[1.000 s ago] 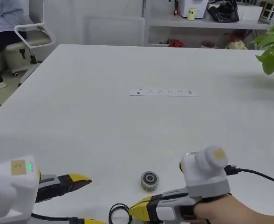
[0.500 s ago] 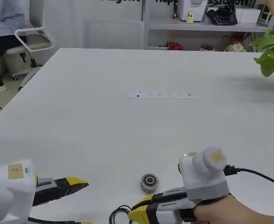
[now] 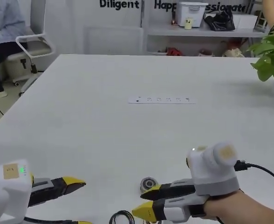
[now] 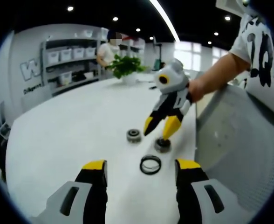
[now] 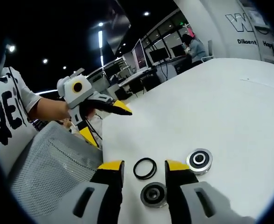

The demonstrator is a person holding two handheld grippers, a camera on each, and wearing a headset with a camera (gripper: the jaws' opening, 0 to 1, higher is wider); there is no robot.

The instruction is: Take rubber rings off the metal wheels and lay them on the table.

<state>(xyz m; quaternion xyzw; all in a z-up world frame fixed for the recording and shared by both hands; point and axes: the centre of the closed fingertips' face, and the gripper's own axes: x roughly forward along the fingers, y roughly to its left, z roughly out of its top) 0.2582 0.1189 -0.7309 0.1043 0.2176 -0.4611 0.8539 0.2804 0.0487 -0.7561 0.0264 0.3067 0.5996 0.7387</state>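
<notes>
Your right gripper [image 5: 144,164] straddles a dark-rimmed metal wheel [image 5: 154,194], jaws wide; in the head view, the gripper covers it. Your left gripper [image 4: 141,164] gapes empty.

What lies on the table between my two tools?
A loose black rubber ring, with a metal wheel just past it, as the left gripper view shows.

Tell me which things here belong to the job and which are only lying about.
Job: dark wheel, silver wheel, loose rubber ring.
Lying about: power strip, plant, chair.
</notes>
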